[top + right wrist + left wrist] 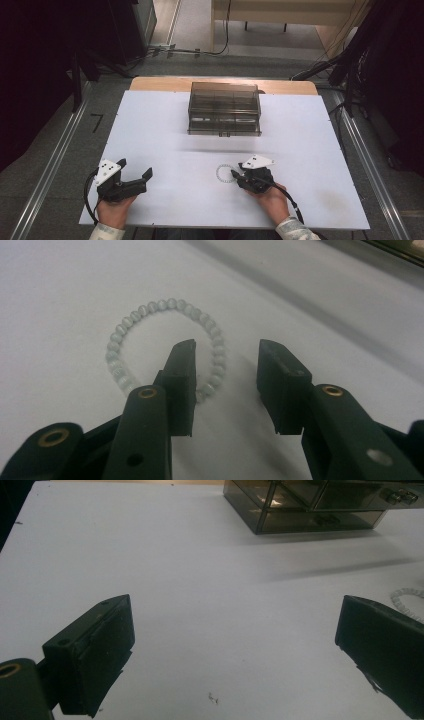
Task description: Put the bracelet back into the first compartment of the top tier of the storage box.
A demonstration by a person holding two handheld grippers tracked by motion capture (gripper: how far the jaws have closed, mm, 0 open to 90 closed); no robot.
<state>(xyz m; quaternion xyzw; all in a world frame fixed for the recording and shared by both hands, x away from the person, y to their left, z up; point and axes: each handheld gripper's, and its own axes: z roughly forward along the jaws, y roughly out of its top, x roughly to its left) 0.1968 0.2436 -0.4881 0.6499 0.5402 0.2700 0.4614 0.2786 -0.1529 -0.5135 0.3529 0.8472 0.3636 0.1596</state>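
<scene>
Right gripper [238, 171] poised at one bead bracelet [225, 173] on the white table [165, 130]; left gripper [134, 168] idle.

In the right gripper view, the bracelet [165, 342] lies flat as a ring of pale beads, and the right gripper [227, 352] has its jaws part-open, straddling the ring's near-right arc: one jaw sits over the inside of the loop, the other outside it. Whether the tips touch the beads or the table, I cannot tell; nothing is clamped. The left gripper [235, 625] rests well to the left with jaws wide apart, holding nothing, the bracelet [407, 602] just past its right jaw. One smoky plastic drawer box [224, 108] stands at the far middle of the table, well apart from both grippers.
</scene>
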